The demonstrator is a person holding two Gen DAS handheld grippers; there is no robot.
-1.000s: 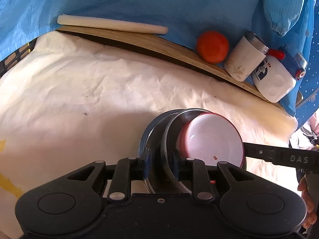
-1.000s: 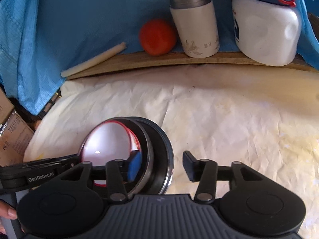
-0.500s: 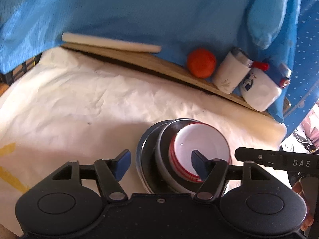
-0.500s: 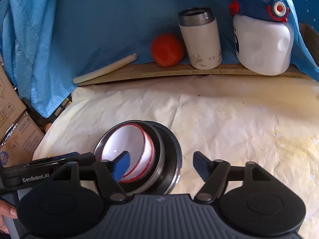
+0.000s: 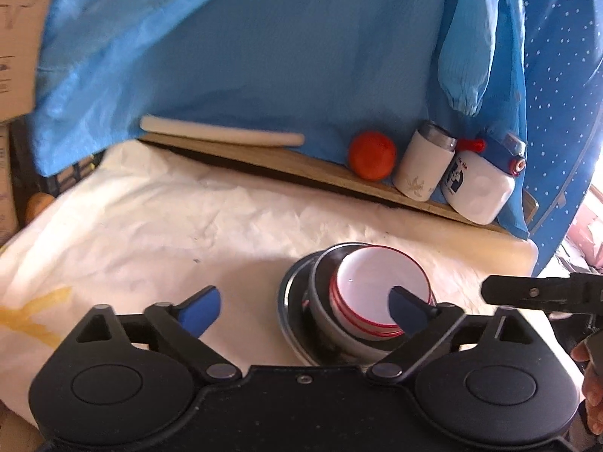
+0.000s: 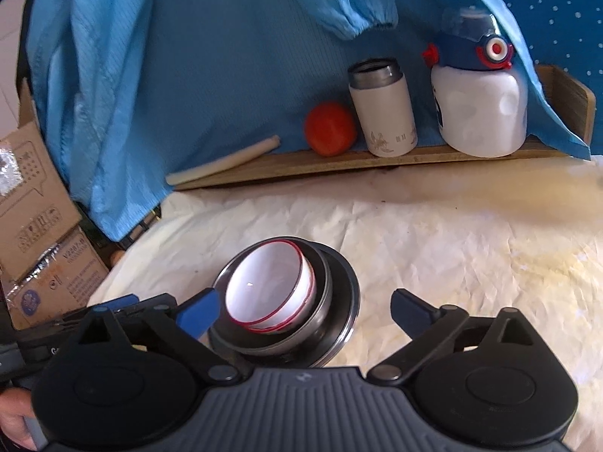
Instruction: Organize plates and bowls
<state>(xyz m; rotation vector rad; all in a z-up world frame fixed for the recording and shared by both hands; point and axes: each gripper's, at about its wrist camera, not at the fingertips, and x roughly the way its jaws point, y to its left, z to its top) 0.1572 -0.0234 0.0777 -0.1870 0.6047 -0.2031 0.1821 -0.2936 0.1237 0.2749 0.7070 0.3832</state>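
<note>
- crumpled white paper (image 6: 433, 233) covers the table; blue cloth (image 6: 211, 56) behind.
- white bowl (image 6: 269, 288) nested in steel bowl (image 5: 324, 333) on steel plate (image 6: 345, 303), near the orange ball (image 6: 330, 128).
- left gripper (image 5: 303, 307) and right gripper (image 6: 303, 309) both spread wide, holding nothing.
- stack's near edge hidden.

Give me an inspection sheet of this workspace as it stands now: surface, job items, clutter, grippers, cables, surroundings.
Surface: crumpled white paper cover over the table, yellowish stains at the right.
Job's things: white red-rimmed bowls nested in a steel bowl, which sits on a steel plate; one stack.
Clutter: on the wooden ledge stand an orange round fruit, a white steel-rimmed tumbler, a white bottle with blue cap and a cream stick.
Grippers: left gripper open, holding nothing; right gripper open, holding nothing.
Cables: nothing seen.
Surroundings: blue cloth backdrop; cardboard boxes at left.
</note>
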